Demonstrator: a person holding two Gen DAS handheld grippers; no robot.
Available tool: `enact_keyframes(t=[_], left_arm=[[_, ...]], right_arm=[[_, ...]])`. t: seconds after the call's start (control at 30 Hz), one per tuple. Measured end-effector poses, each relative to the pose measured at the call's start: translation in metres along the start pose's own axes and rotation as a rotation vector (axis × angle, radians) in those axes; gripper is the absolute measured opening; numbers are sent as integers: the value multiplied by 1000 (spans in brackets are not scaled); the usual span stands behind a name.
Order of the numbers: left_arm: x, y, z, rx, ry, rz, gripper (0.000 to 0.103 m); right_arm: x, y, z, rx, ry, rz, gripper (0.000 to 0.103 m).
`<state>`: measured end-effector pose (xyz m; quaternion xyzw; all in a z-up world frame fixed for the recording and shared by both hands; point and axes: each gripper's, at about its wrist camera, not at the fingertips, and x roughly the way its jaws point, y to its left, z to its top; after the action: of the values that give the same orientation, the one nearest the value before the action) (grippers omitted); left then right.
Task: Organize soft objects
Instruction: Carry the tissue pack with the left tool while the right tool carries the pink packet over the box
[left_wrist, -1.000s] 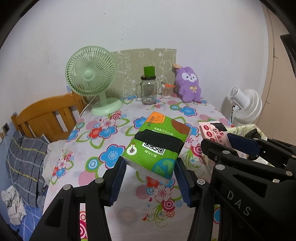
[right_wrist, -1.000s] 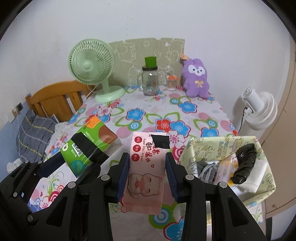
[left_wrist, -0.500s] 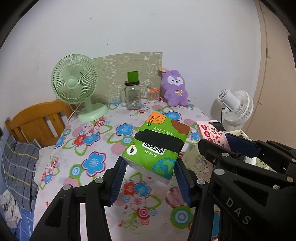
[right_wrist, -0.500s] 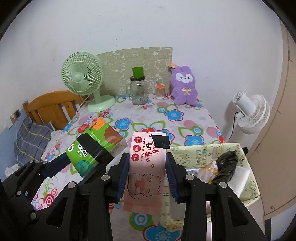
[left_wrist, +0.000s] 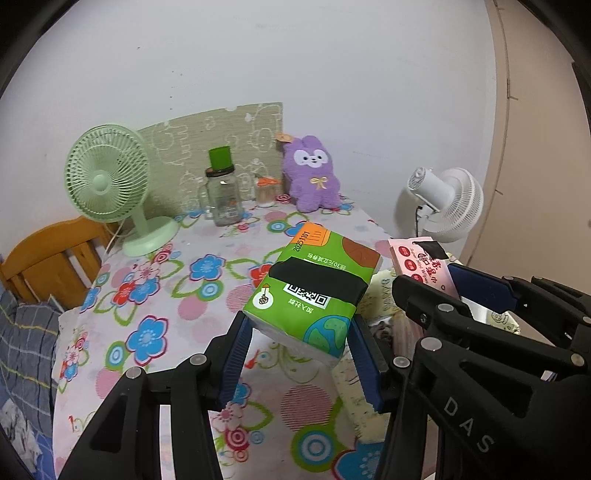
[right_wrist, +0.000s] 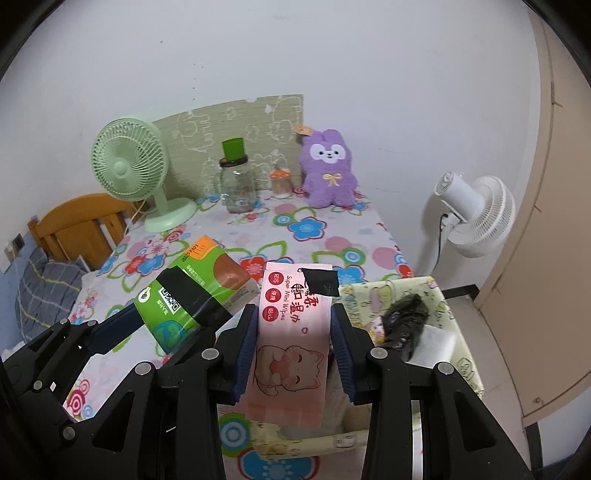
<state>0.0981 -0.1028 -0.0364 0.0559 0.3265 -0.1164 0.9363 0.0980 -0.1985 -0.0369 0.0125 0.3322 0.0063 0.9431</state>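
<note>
Left hand-held gripper (left_wrist: 299, 354) clamped on green tissue pack (left_wrist: 314, 291), held above floral table (left_wrist: 155, 295). Right hand-held gripper (right_wrist: 293, 350) clamped on pink wipes pack (right_wrist: 291, 332), over yellow fabric bin (right_wrist: 461, 354).

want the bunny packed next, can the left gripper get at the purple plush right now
Probably not yet. The left gripper is shut on the green tissue pack, so it has no free jaws. The purple plush sits at the table's far edge by the wall, with bare tablecloth in front, so the path looks free once the pack is dropped.
</note>
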Motion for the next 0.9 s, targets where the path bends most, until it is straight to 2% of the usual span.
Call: enact_keyframes(t=[0.9], left_arm=[[50,-70,0,65,77,-88,55]], right_arm=[[31,-73,-16,52,55,-53,42]])
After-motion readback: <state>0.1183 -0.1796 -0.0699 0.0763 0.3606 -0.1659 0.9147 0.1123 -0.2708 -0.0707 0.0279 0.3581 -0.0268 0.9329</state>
